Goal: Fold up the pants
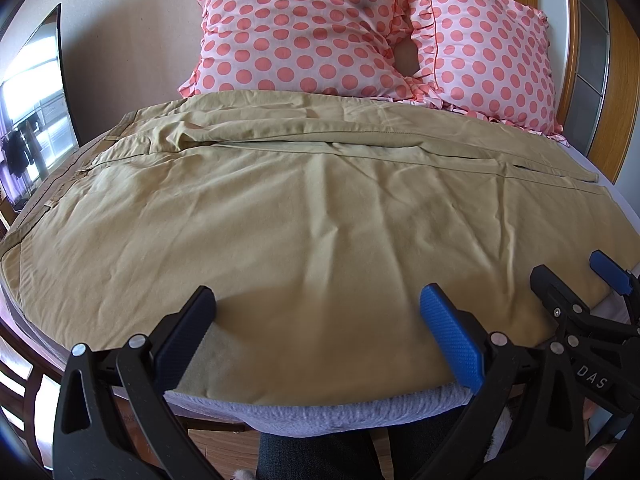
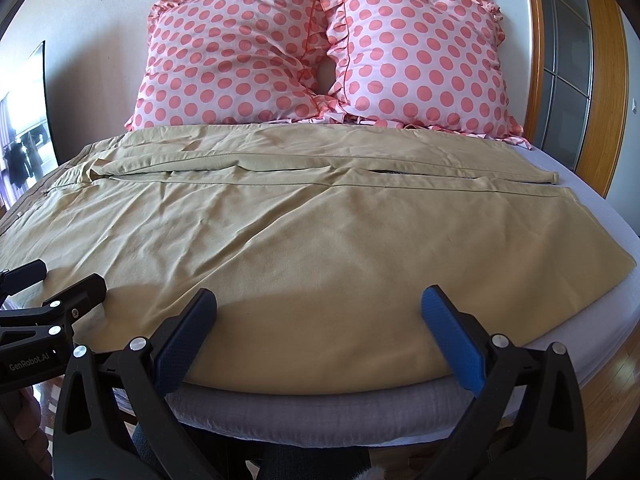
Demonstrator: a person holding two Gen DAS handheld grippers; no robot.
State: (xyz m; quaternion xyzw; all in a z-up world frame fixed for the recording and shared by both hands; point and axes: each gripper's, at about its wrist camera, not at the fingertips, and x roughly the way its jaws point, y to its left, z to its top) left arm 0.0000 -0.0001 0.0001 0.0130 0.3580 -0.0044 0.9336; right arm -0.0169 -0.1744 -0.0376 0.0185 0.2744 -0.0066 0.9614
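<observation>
Pants: the pants (image 1: 304, 216) lie flat on the bed (image 1: 320, 410), filling the middle of both frames, not yet folded.
Long axis: runs left to right across the frame, waistband at the left edge, cuffs at the right; one leg lies nearer, the other behind it toward the pillows (image 1: 304, 28).
Left hand-held gripper: the left hand-held gripper (image 1: 318, 330) is spread wide, holding nothing, its tips just over the near edge of the near leg, at lower centre of its own view.
Right hand-held gripper: the right hand-held gripper (image 2: 319, 330) is also spread and empty, over the same near edge, further toward the cuffs; it shows at lower right of the left view.
Which way the cloth lies: ahead of both grippers, stretching away toward the pillows.
Nearer hand: I'd say left is closer to the waistband, right to the cuffs.
Next move, as a guess: pinch the near edge with both and carry the near leg over the far one.
Risk: thin cloth; a pinch may catch the sheet beneath.
</observation>
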